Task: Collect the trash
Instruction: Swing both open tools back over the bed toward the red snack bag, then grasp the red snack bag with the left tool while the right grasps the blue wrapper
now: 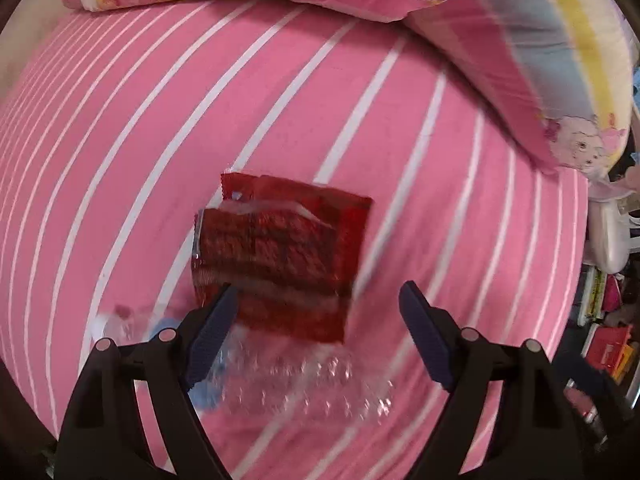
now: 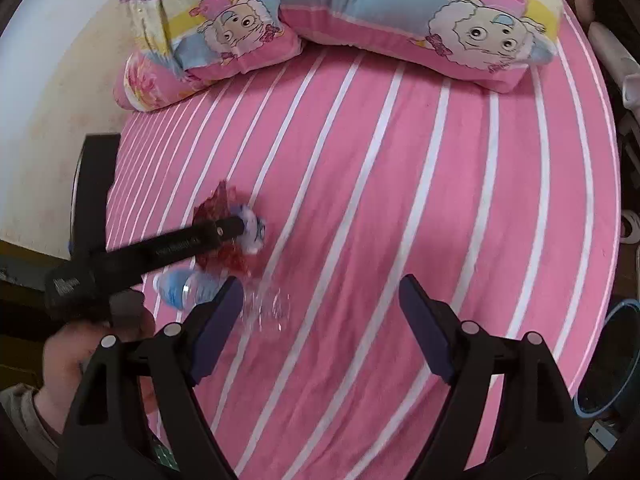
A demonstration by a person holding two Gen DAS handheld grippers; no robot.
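On the pink striped bed (image 1: 280,92), a red wrapper (image 1: 284,248) is seen lying partly over a clear plastic bottle (image 1: 304,384) with a blue label, the two pieces of trash touching one another. The left gripper (image 1: 318,300) is held steeply downward above them with its fingers (image 1: 212,332) spread wide; one finger overlaps the wrapper's near edge in the left wrist view, but no pinch on it can be made out, and nothing is seen to be held. In the right wrist view the left gripper is seen from the side, reaching over the wrapper, with the bottle just below it. The right gripper (image 2: 320,300) is also kept wide apart and empty, beside the bottle and over bare sheet. Cartoon pillows (image 2: 400,20) are set at the head of the bed, well apart from the trash. A dark bin (image 2: 612,364) with a blue rim is visible at the far right, off the bed.

The step in hand is judged to be the approach to the first pickup. For the next move, the left fingers would need to be lowered astride the wrapper's edge and closed on the thin film without the bottle beneath being pushed away.
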